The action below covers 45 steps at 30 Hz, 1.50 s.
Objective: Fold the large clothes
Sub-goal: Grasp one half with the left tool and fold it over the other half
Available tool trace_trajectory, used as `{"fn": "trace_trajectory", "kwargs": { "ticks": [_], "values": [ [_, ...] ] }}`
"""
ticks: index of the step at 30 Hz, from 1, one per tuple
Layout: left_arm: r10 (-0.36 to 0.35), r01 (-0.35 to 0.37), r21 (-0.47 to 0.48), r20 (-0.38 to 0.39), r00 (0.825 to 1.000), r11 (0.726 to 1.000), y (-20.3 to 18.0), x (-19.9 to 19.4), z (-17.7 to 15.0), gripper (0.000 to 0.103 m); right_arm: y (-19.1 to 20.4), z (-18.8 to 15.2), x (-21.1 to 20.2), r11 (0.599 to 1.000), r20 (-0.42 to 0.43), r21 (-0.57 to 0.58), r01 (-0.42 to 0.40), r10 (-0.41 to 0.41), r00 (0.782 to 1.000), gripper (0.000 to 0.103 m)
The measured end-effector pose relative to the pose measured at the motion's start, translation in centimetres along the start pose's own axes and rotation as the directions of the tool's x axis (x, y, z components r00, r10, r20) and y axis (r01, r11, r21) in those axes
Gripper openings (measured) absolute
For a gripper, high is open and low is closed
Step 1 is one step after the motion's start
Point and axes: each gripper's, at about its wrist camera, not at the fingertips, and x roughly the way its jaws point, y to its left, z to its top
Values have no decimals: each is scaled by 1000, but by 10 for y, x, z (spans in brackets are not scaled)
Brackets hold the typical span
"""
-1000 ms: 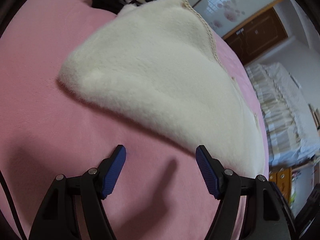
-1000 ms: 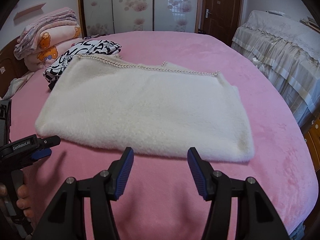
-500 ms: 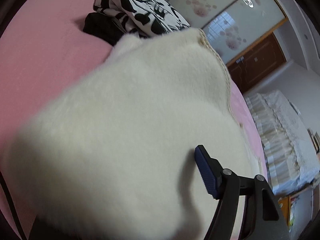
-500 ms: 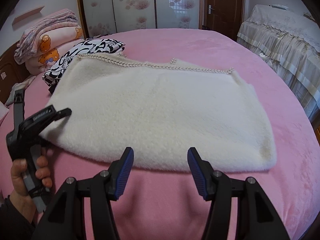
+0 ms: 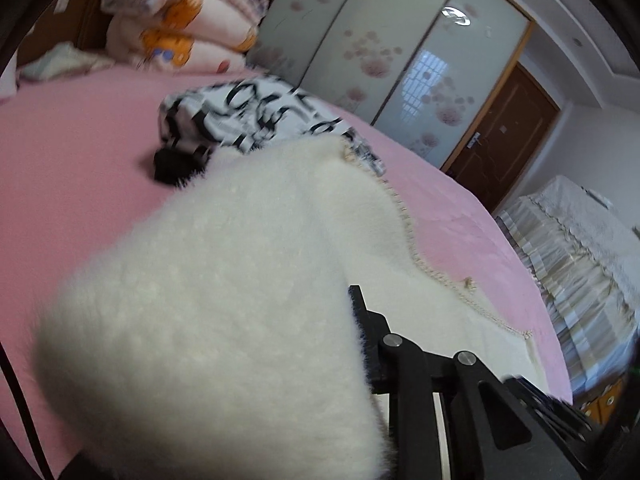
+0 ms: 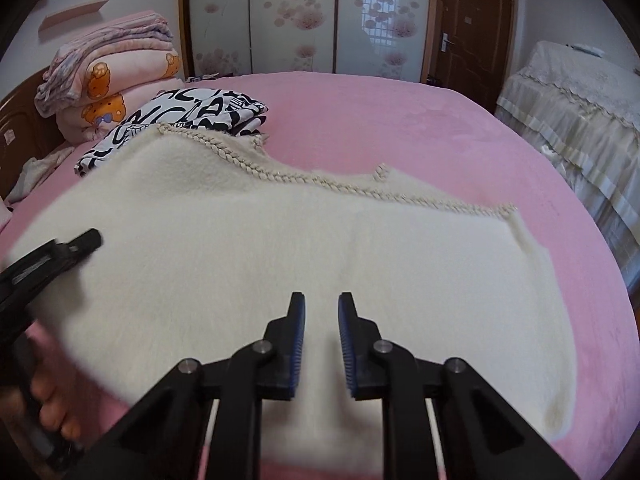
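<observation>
A large fluffy white garment with a braided trim lies spread on the pink bed. It also fills the left wrist view, bunched over the left gripper so only one finger shows. In the right wrist view the left gripper sits at the garment's near left edge, with fabric in its jaws. My right gripper is over the garment's near edge, its blue-padded fingers nearly closed with the fleece between them.
A black-and-white patterned garment lies folded at the far left of the bed, partly under the white one. Stacked pink quilts sit behind it. A covered bed stands to the right, with wardrobe doors at the back.
Both grippers have moved forward onto the garment's near edge. The right jaws have narrowed from wide open to nearly closed. The left corner of the garment has lifted and bunched over the left gripper.
</observation>
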Motion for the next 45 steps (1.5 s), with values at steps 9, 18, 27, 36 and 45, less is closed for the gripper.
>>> {"fn": "trace_trajectory", "kwargs": {
  "ticks": [9,18,27,36,45],
  "values": [
    [-35,14,225,88,996,974,-65,-40,0,21,14,-8,49,997,-112,-57,-53,46,993,16],
    [-90,60,326,77,993,943,-130,-50,0,21,-35,-12,23,950,-141,217,-223,257,956,15],
    [-166,161,409,-22,986,898,-233,-32,-28,21,-162,-73,-48,862,-130,501,-78,164,978,16],
    [-156,310,471,-337,928,826,-296,23,-120,21,-234,-121,-81,818,-171,571,74,30,985,16],
    [-139,341,484,-405,904,806,-302,21,-133,55,-228,-126,-77,824,-179,565,36,80,981,18]
  ]
}}
